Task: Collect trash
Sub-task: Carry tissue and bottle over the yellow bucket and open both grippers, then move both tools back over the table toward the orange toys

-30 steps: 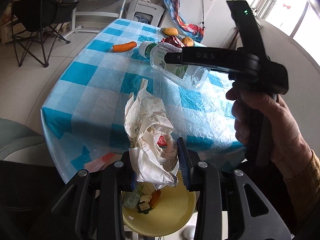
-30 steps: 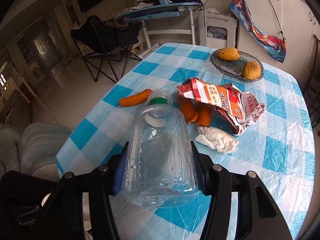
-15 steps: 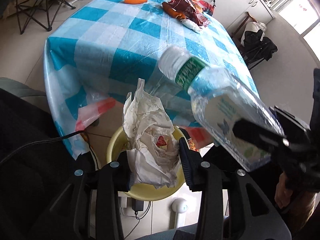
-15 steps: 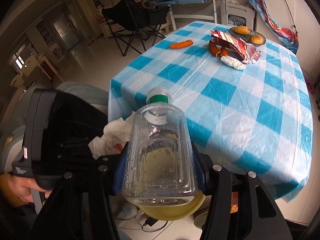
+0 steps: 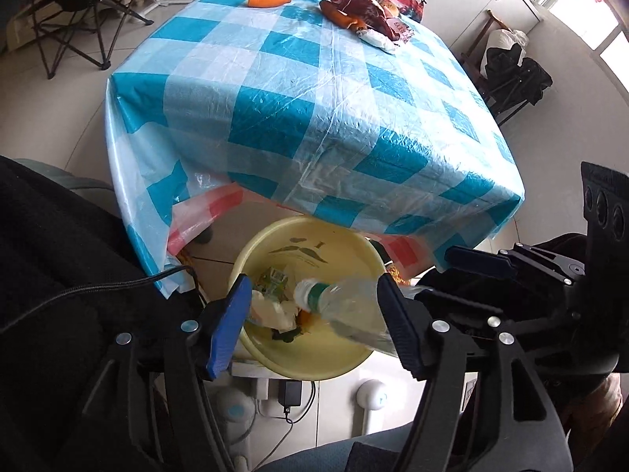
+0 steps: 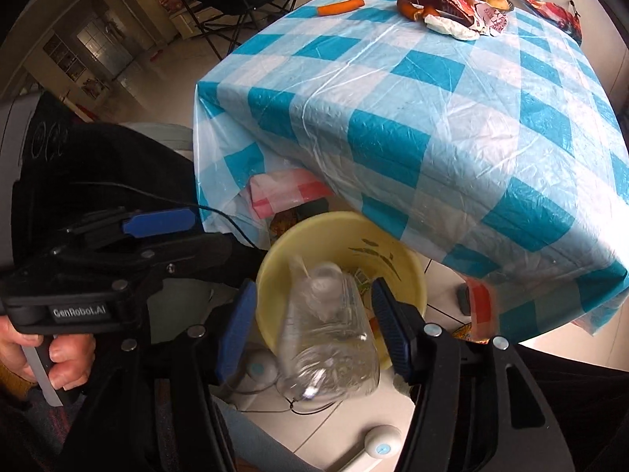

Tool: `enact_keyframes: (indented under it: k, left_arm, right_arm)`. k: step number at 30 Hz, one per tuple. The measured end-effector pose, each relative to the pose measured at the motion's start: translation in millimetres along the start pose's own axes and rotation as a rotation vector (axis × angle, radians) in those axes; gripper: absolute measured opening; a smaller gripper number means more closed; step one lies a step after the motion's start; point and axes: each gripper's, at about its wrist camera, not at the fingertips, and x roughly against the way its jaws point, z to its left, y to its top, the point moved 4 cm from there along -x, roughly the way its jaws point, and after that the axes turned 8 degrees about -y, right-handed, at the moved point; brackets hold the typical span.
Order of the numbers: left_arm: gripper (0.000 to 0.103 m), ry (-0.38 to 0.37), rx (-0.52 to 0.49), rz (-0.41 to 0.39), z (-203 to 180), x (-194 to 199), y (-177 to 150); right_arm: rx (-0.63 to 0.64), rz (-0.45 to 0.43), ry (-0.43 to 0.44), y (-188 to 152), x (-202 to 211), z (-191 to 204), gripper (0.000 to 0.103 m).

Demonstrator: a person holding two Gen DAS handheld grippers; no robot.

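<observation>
A yellow bin (image 5: 314,244) stands on the floor under the near edge of the checked table (image 5: 314,118). My left gripper (image 5: 314,326) hangs over the bin, its jaws opening with nothing between them. The crumpled white paper (image 5: 271,310) lies inside the bin. In the right wrist view my right gripper (image 6: 312,330) is over the same bin (image 6: 314,232), jaws opening. The clear plastic bottle (image 6: 326,338) sits blurred between them, with a gap at the left pad. The bottle (image 5: 346,310) points neck-first into the bin.
A red snack wrapper (image 5: 369,11), a white tissue wad (image 5: 377,39) and carrots (image 5: 269,0) lie at the table's far end. A folding chair (image 5: 78,8) stands far left. A power strip and cables (image 5: 287,393) lie on the floor beside the bin.
The left jaws opened and the crumpled paper dropped into the bin. The right gripper carried the bottle over the bin and its jaws have widened off it.
</observation>
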Motion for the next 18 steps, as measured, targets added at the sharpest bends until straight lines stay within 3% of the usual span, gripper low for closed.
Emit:
enact_keyframes:
  k: [3, 6, 9, 12, 18]
  left_arm:
    - [0.065, -0.011, -0.009, -0.057, -1.9, 7.8, 3.9]
    - [0.072, -0.006, -0.030, -0.146, -7.0, 21.4, 11.3]
    - [0.078, 0.020, -0.072, -0.239, -13.7, 37.6, 26.8]
    - [0.085, 0.046, -0.091, -0.306, -14.8, 50.3, 44.3]
    - [0.085, 0.084, -0.078, -0.316, -1.6, 44.1, 57.3]
  right_arm:
    - [-0.052, -0.131, -0.055, 21.9, 23.2, -16.1, 0.073]
    - [-0.086, -0.247, -0.224, 53.4, 36.6, -41.3, 0.089]
    - [-0.110, -0.307, -0.376, 88.1, 35.1, -71.6, 0.092]
    - [-0.149, -0.317, -0.468, 124.6, 20.1, -104.9, 0.096]
    - [-0.230, -0.246, -0.536, 188.5, -24.9, -157.2, 0.096]
